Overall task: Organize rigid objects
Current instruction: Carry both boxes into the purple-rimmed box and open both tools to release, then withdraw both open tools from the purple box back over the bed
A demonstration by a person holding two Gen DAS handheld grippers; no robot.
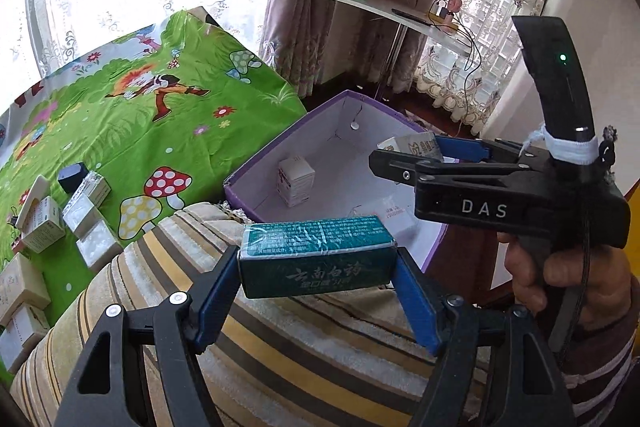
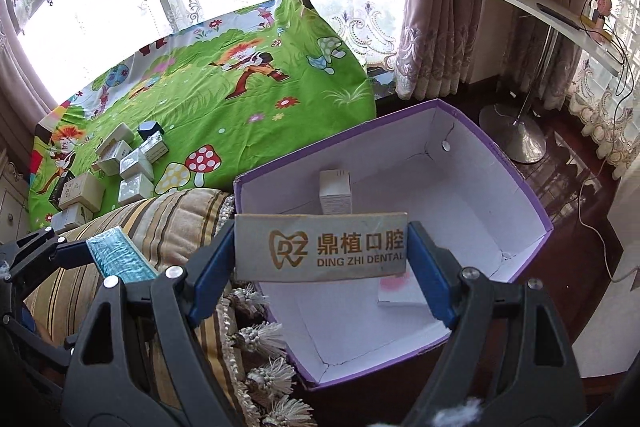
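My left gripper (image 1: 318,259) is shut on a dark green toothpaste box (image 1: 316,255), held crosswise above a striped cushion (image 1: 280,347). My right gripper (image 2: 320,247) is shut on a beige box marked DING ZHI DENTAL (image 2: 320,247), hanging over the near rim of a purple carton with a white inside (image 2: 520,183). In the left wrist view the right gripper (image 1: 404,155) reaches over that carton (image 1: 256,175) from the right. A small white box (image 2: 335,193) stands upright in the carton, and a flat white one (image 2: 400,293) lies on its floor. Several more small boxes (image 2: 128,163) sit on the green cartoon cloth (image 2: 240,107).
The striped, tasselled cushion (image 2: 160,227) lies between the cloth and the carton. A white shelf-table (image 2: 560,15) with a green tissue pack and a charger stands at the back right, with its metal foot (image 2: 516,135) on the dark floor. Lace curtains (image 2: 420,27) hang behind.
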